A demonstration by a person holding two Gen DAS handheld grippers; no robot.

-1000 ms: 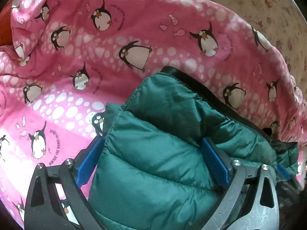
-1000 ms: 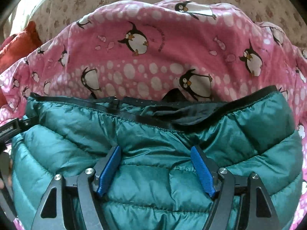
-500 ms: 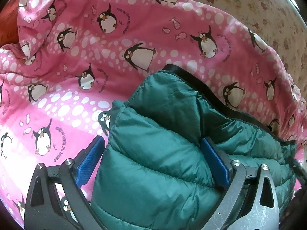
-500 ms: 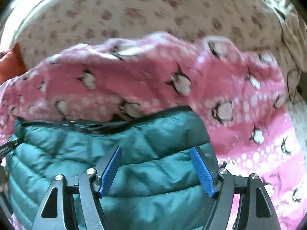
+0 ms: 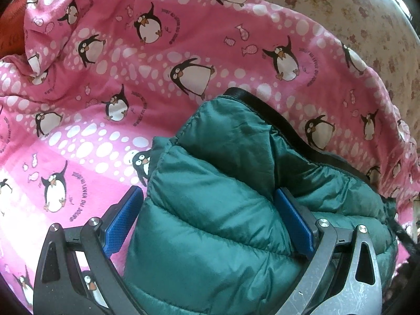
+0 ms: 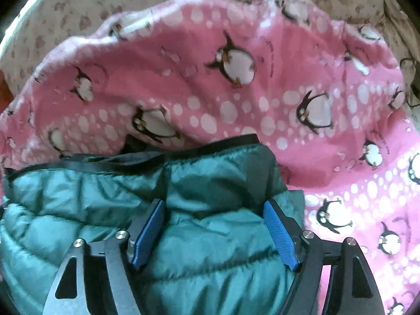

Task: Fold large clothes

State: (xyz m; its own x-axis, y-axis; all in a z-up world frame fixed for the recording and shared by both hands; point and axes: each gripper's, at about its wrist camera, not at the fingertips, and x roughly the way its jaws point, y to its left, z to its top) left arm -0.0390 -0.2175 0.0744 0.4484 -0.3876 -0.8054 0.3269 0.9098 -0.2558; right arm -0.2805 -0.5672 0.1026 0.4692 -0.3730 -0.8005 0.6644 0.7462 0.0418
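A green quilted jacket (image 5: 210, 173) with a black hem lies bunched on a pink penguin blanket (image 5: 105, 84). My left gripper (image 5: 207, 218) stands wide over a puffy fold near one end of it. Its right pad is sunk into a crease and its left pad sits at the fold's edge without squeezing. In the right wrist view the jacket (image 6: 78, 204) fills the lower left. My right gripper (image 6: 214, 233) is over its right end, and its jaws are opening with padded fabric bulging between them.
The blanket (image 6: 210, 99) lies rumpled on a cream floral sheet (image 6: 131, 2), which also shows at the far right (image 5: 341, 13) of the left wrist view. A red-orange cloth (image 5: 10, 26) lies at the far left. A thin dark cord (image 6: 412, 78) lies at the right edge.
The right gripper moved to the right along the jacket, from its middle to its right end, and its pads spread slightly. The left gripper and its fold stayed almost still.
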